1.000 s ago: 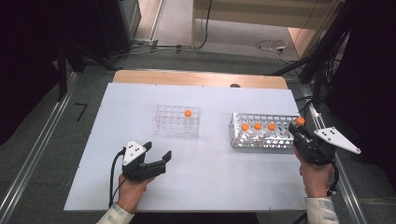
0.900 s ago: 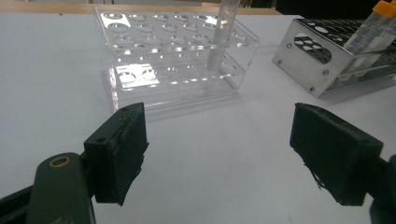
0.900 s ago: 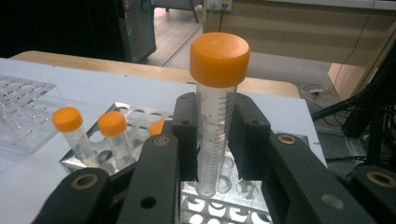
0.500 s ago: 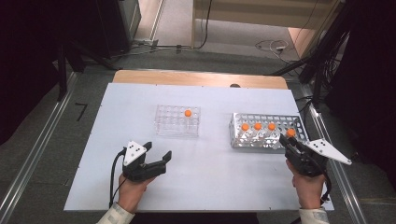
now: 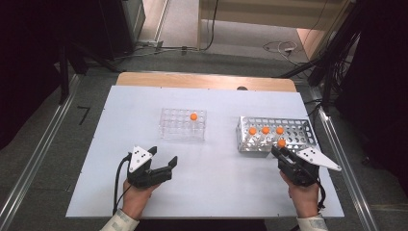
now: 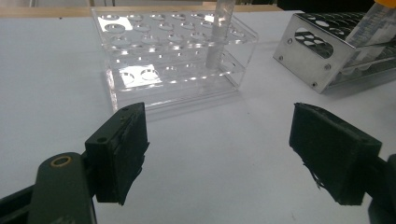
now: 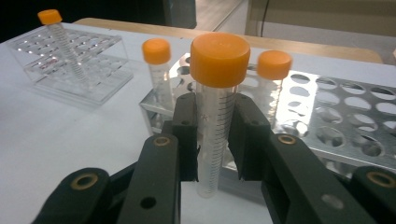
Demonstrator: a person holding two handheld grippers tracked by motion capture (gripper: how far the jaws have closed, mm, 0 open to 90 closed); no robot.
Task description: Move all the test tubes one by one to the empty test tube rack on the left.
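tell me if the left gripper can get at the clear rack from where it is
Probably yes: the left gripper is open and facing the clear rack, with only bare table between them.

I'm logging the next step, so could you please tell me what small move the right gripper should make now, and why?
Probably carry the orange-capped tube left toward the clear rack: the right gripper is shut on it, already clear of the metal rack, and the clear rack holds one tube beside many open holes.

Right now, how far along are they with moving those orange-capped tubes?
One tube already stands in the clear rack. The right claw grips a second tube, lifted from the metal rack. Three tubes wait there. The left claw is open.
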